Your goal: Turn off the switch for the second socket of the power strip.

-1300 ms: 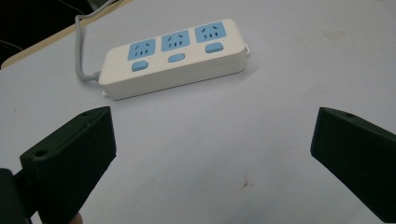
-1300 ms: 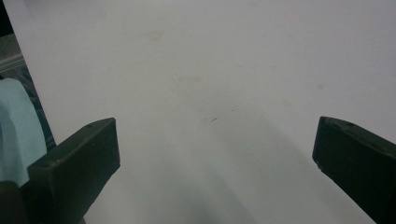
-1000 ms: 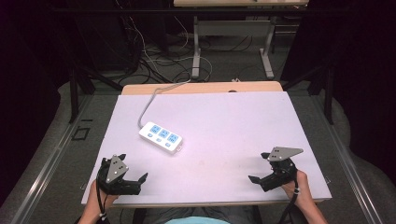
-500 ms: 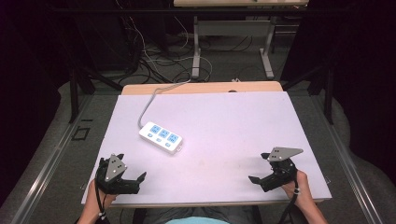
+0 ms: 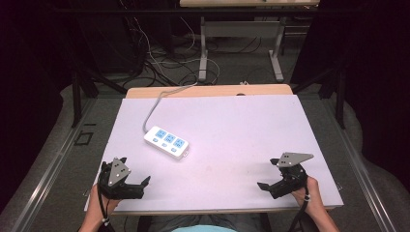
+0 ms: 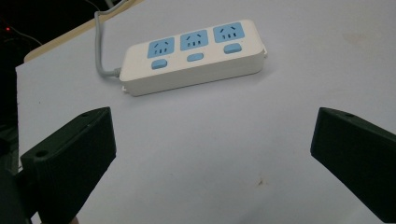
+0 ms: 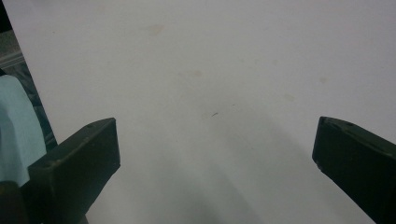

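Note:
A white power strip (image 5: 167,141) with three blue sockets lies left of centre on the white table (image 5: 232,125); its grey cable (image 5: 153,107) runs off the far edge. In the left gripper view the power strip (image 6: 194,56) lies ahead of the wide-apart jaws. My left gripper (image 5: 138,186) rests open at the near left corner, below the strip, holding nothing. My right gripper (image 5: 269,180) rests open at the near right corner, jaws pointing left over bare table. In its own view, my right gripper (image 7: 212,149) has only the tabletop between its jaws.
The table's wooden far edge (image 5: 208,91) borders a floor with tangled cables (image 5: 159,58) and the legs of another desk (image 5: 203,48). Metal rails (image 5: 53,164) run along both sides. A light blue sleeve (image 7: 14,126) shows at the near edge.

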`<state>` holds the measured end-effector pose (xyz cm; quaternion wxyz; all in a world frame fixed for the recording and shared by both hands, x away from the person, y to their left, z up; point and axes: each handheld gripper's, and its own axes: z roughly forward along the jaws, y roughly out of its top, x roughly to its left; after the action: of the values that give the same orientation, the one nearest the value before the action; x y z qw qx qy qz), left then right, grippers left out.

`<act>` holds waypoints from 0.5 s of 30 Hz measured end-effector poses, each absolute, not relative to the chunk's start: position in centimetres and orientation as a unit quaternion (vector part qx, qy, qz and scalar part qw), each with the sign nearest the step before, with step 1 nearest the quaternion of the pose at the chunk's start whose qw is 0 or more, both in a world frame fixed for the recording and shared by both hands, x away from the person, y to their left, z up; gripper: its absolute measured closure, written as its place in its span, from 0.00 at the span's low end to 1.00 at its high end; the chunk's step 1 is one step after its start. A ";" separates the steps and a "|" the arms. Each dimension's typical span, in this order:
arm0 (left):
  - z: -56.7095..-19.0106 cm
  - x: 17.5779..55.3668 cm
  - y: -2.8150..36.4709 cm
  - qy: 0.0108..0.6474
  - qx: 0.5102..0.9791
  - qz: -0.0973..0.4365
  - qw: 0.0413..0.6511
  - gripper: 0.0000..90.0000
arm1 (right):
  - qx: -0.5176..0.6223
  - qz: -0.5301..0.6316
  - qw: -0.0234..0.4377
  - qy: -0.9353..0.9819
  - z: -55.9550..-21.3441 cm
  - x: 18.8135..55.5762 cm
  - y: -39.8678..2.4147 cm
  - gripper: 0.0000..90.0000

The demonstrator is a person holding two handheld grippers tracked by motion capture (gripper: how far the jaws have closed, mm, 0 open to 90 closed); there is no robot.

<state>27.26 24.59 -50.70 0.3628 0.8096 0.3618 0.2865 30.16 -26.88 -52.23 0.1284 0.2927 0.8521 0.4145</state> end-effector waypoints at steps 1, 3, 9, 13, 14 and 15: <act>-50.6 27.3 24.6 0.362 0.809 0.289 0.363 0.00 | 0.293 0.412 0.126 0.854 -52.2 30.1 -26.9 0.00; -50.5 27.3 24.7 0.363 0.808 0.291 0.361 0.00 | 0.290 0.414 0.127 0.853 -52.2 30.1 -26.8 0.00; -50.2 27.6 24.5 0.369 0.808 0.287 0.358 0.00 | 0.295 0.412 0.124 0.853 -52.4 30.2 -26.8 0.00; -49.9 27.8 24.4 0.369 0.806 0.294 0.358 0.00 | 0.295 0.410 0.125 0.854 -52.3 30.2 -26.8 0.00; -49.9 27.8 24.4 0.370 0.805 0.293 0.360 0.00 | 0.291 0.411 0.126 0.855 -52.4 30.2 -26.8 0.00; -49.8 27.9 24.4 0.371 0.802 0.298 0.360 0.00 | 0.295 0.412 0.128 0.853 -52.4 30.2 -26.7 0.00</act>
<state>27.90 24.37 -49.84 0.3605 0.8025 0.3708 0.2977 30.19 -26.72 -52.37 0.1284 0.2950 0.8526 0.4116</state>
